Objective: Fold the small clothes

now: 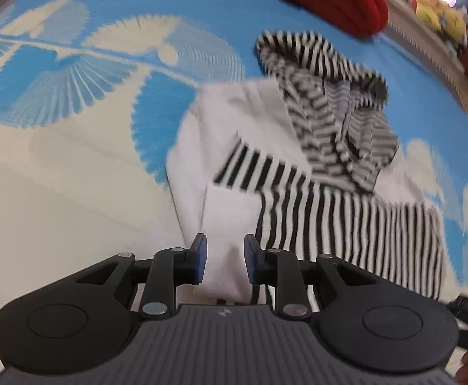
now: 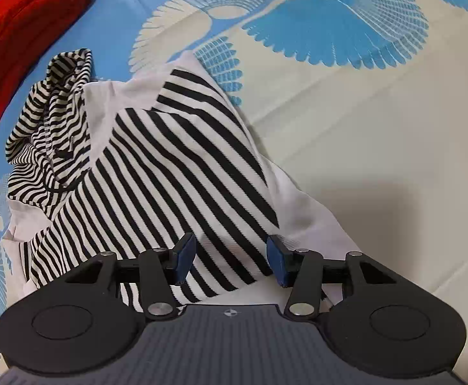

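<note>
Rumpled striped knit hoodie, floral-print sheet

You've got one striped hoodie (black-and-white, white panels), one red cushion, one blue-and-cream patterned sheet, two grippers: left gripper, right gripper

The left tool points steeply downward, its blue-padded fingers a narrow gap apart and seemingly gripping nothing, though that view is blurred. The right tool also points steeply down, jaws spread wider, pads clear of contact.
</note>
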{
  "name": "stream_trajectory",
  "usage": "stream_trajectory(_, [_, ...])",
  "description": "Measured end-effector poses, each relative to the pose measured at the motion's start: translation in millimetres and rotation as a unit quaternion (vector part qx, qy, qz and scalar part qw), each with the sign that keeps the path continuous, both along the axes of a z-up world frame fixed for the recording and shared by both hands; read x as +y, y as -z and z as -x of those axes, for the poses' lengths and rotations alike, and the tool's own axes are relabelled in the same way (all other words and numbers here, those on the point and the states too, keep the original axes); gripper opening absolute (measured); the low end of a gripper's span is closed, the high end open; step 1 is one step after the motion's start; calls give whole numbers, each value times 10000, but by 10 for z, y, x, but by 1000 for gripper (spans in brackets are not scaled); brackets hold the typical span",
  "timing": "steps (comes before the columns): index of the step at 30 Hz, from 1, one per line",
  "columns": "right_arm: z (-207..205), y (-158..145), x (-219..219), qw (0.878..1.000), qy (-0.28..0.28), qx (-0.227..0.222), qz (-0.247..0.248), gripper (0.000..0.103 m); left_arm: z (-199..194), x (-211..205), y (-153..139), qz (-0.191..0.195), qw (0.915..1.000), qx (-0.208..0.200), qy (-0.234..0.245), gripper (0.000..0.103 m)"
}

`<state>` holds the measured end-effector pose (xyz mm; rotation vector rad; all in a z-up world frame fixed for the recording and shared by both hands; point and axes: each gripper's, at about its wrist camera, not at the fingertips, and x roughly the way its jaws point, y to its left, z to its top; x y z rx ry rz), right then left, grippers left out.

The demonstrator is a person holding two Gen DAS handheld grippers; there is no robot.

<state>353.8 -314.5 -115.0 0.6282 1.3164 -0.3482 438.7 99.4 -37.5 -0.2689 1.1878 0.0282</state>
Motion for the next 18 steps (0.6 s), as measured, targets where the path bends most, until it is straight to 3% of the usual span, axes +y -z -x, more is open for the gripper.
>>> stream_trajectory(4, [-17, 106, 4, 9999, -26, 154, 31, 51, 14, 21, 353, -126, 9969, 777, -65, 29])
stream_trajectory(6, [-10, 102, -2, 9999, 45, 148, -20, 51, 34, 41, 289, -144, 9973, 710, -120, 29])
stream_trajectory(10, [-51, -7, 39, 9996, -115, -180, -183, 54, 35, -68, 56, -252, 9996, 114, 99, 35])
stream_trajectory(12, [-68, 9, 53, 9996, -195, -157, -109, 57, 16, -114, 203, -429, 9982, 396, 151, 36])
stream_trajectory(14, [-59, 84, 21, 9997, -103, -6, -217, 57, 16, -46, 364, -256, 9967, 775, -42, 36])
stream_trajectory(16, [-40, 103, 0, 9996, 14, 69, -285, 57, -2, -28, 292, -221, 9975, 657, -134, 36])
stream_trajectory(18, [-52, 7, 12, 9998, -66, -70, -166, 57, -12, -52, 116, -251, 9993, 261, -63, 36])
